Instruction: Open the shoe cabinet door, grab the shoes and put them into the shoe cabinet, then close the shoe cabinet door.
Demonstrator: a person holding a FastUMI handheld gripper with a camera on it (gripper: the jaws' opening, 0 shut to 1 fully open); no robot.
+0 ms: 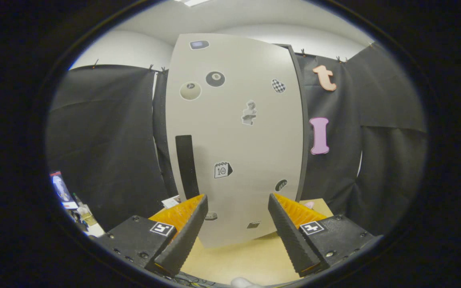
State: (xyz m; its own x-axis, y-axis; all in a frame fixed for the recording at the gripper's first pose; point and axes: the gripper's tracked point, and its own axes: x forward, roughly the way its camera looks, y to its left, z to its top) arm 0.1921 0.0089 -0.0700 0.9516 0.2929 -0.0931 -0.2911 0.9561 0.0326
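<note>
The shoe cabinet (238,132) stands upright just ahead of my fingers, its pale door covered with small stickers. A dark vertical handle strip (186,166) runs down the door's left side, just above my left fingertip. The door looks closed against the cabinet's dark right edge (303,132). My gripper (237,202) is open, with nothing between its fingers; the cabinet's lower door shows through the gap. A small bit of white (244,283) shows below the fingers; I cannot tell what it is.
The cabinet stands on a light wooden tabletop (238,260). Black cloth walls (102,140) close in both sides and the back. Small cluttered items (74,204) lie left of the fingers, low down. A pinkish object (309,205) peeks out beyond the right finger.
</note>
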